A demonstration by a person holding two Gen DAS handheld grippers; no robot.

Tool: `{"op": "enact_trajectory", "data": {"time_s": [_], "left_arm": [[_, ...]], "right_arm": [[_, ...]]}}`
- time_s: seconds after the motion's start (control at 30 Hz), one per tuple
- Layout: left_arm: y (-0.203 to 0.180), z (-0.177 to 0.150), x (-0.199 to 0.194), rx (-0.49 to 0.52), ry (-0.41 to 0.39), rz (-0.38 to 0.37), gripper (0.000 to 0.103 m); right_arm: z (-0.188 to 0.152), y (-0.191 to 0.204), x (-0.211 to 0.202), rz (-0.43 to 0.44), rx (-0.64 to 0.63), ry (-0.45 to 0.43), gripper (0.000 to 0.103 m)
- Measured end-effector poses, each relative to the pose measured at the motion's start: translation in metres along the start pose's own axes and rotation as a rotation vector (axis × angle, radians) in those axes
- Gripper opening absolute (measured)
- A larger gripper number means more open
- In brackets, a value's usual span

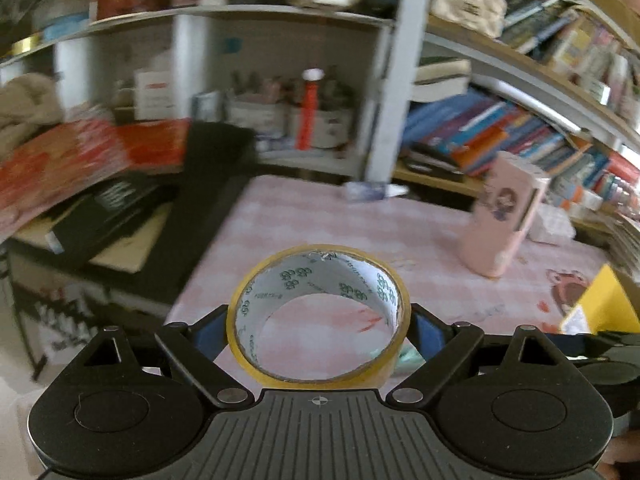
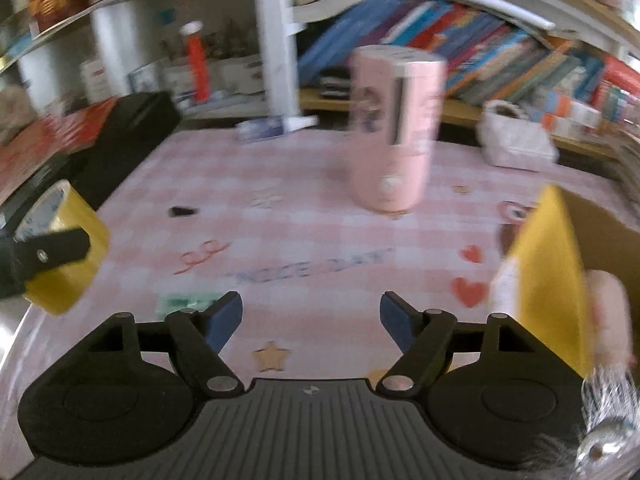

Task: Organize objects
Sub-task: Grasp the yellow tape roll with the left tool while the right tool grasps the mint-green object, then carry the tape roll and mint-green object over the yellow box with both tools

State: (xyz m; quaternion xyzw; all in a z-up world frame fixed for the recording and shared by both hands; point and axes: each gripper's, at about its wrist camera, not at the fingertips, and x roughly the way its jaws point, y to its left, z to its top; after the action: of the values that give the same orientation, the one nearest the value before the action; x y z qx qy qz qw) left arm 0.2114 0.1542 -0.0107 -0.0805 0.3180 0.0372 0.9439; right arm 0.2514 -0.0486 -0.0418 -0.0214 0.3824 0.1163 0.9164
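A yellow tape roll (image 1: 320,316) with a white printed core is clamped between the blue pads of my left gripper (image 1: 318,330), lifted above the pink checked tablecloth (image 1: 320,216). The right wrist view shows that same tape roll (image 2: 60,248) at the left edge, with a black finger (image 2: 52,250) of the left gripper across it. My right gripper (image 2: 311,316) hangs open over the tablecloth (image 2: 280,216), nothing between its blue pads. A tall pink container (image 2: 394,128) with a cartoon picture stands upright further back on the cloth; the pink container (image 1: 502,216) appears at the right in the left wrist view.
A yellow cardboard box (image 2: 548,280) stands at the right. A black case (image 2: 120,140) and red papers (image 1: 72,160) lie at the left. Shelves of books (image 1: 500,136) and bottles (image 1: 310,108) line the back. A white pouch (image 2: 516,140) and a small blue-white packet (image 2: 264,128) lie near the shelf.
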Motion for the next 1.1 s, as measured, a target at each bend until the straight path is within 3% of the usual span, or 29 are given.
{"op": "enact_trajectory", "data": {"time_s": [0.27,0.6,0.63,0.67,0.83,1.1], "left_arm": [[0.014,-0.02,-0.023,-0.027,0.042,0.083,0.092],[0.014,-0.031,-0.042,-0.019,0.046,0.106,0.092],[0.015,-0.031,-0.043,-0.019,0.043,0.105,0.092],[0.015,-0.031,-0.043,-0.018,0.04,0.104,0.092],[0.016,-0.03,-0.049,-0.019,0.018,0.088,0.092],[0.012,-0.028,-0.062,0.01,-0.02,0.013,0.092]], "right_arm": [[-0.008,0.047,0.038,0.11,-0.104,0.038,0.075],[-0.007,0.066,0.071,0.061,-0.068,0.052,0.079],[-0.009,0.069,0.071,0.046,-0.089,0.044,0.073],[-0.01,0.07,0.07,0.046,-0.107,0.025,0.067],[-0.008,0.064,0.059,0.068,-0.125,0.011,0.066],[0.006,0.04,-0.016,0.08,-0.097,-0.105,0.066]]}}
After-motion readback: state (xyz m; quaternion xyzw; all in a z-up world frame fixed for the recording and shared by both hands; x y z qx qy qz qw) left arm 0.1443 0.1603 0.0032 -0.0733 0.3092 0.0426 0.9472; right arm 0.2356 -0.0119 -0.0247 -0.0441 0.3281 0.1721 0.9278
